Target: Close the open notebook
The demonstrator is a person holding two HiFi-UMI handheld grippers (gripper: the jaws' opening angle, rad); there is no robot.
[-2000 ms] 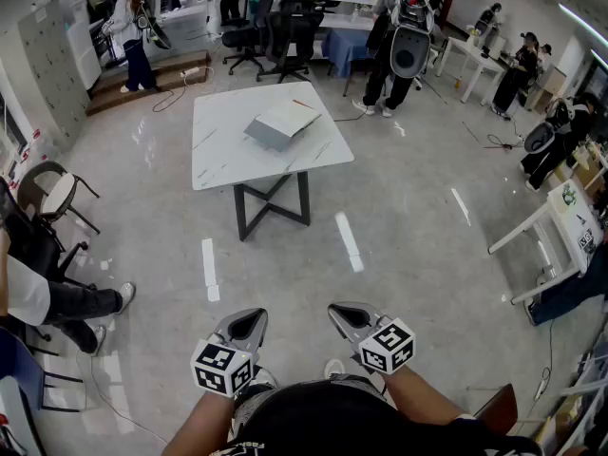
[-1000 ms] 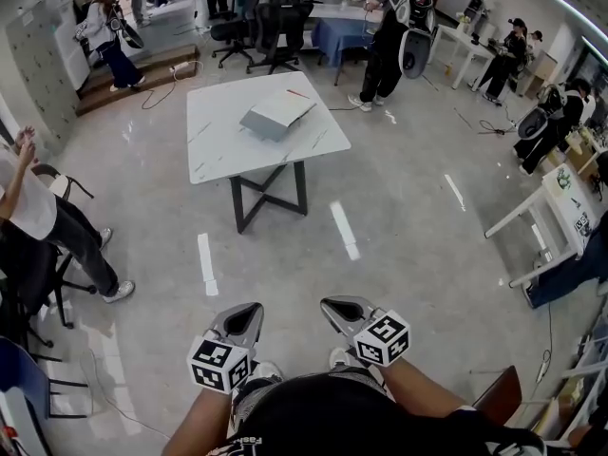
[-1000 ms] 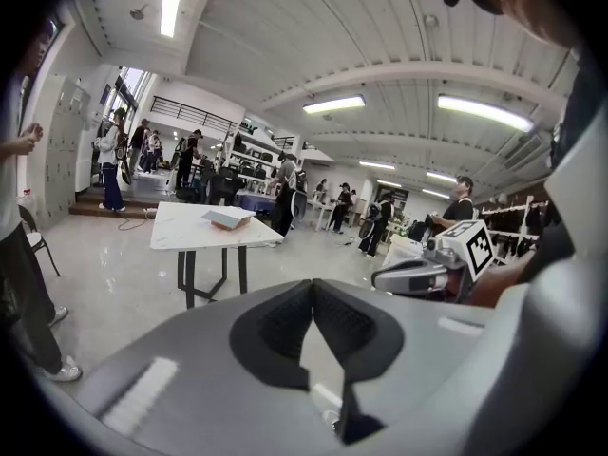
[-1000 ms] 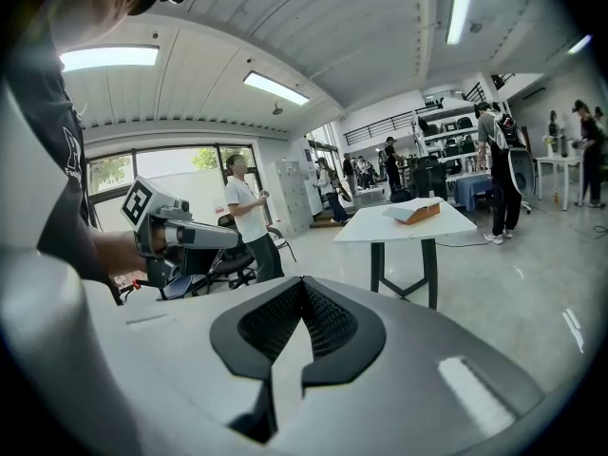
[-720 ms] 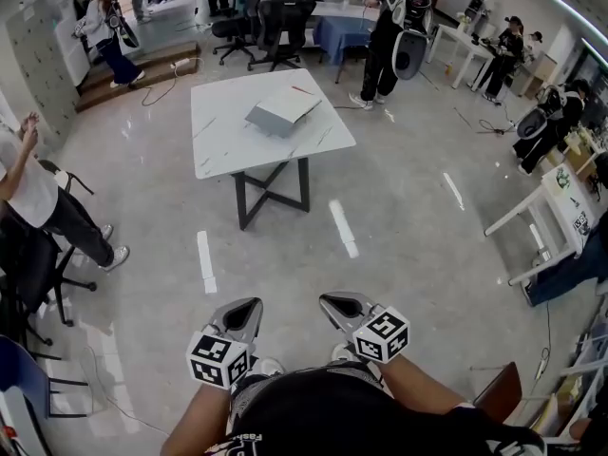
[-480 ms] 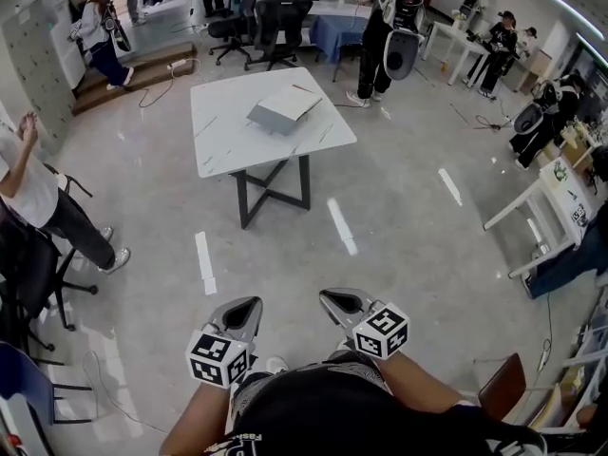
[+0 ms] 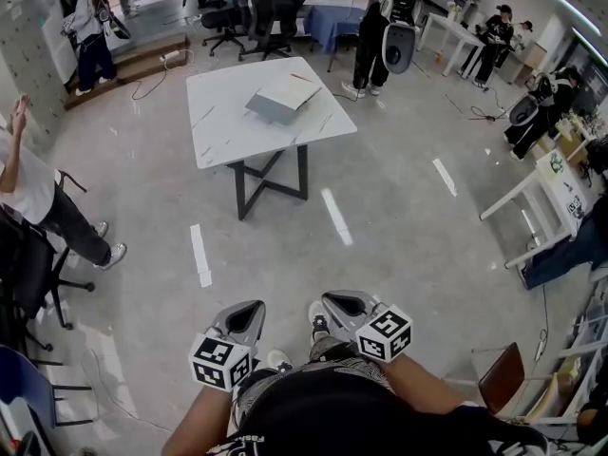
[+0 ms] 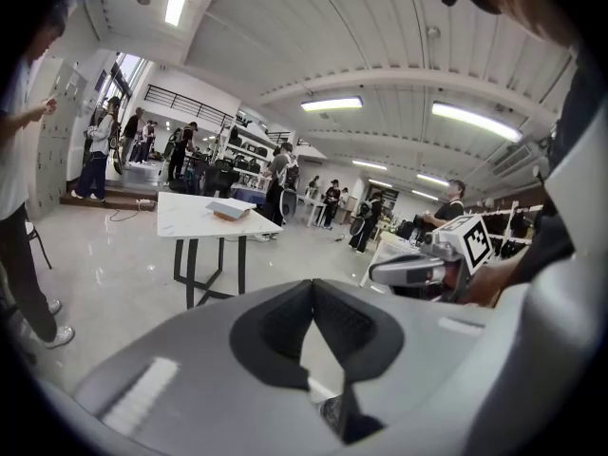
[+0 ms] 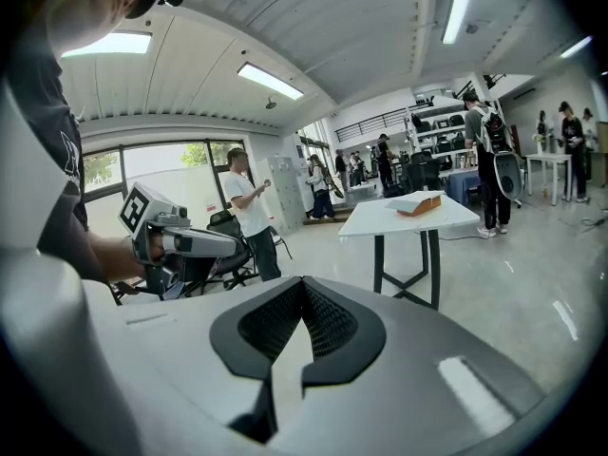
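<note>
The notebook [image 7: 283, 98] lies on a white marble-topped table [image 7: 228, 131] well ahead of me across the floor; its pages look pale with a brown edge. It also shows as a small notebook [image 8: 232, 210] in the left gripper view and a notebook [image 9: 418, 204] on the table [image 9: 380, 221] in the right gripper view. My left gripper [image 7: 249, 306] and right gripper [image 7: 334, 298] hang side by side close to my body, far short of the table. Both are shut with nothing between the jaws.
A person [image 7: 33, 193] stands at the left beside dark chairs [image 7: 24, 283]. Behind the table are office chairs [image 7: 256, 12] and a person with a backpack [image 7: 389, 27]. White tables [image 7: 551, 193] and more people line the right side. White floor marks [image 7: 334, 215] lie between me and the table.
The view has drifted forward across the floor and a shoe now shows between the grippers. A person at the left has come into view. Both grippers stay shut, side by side.
</note>
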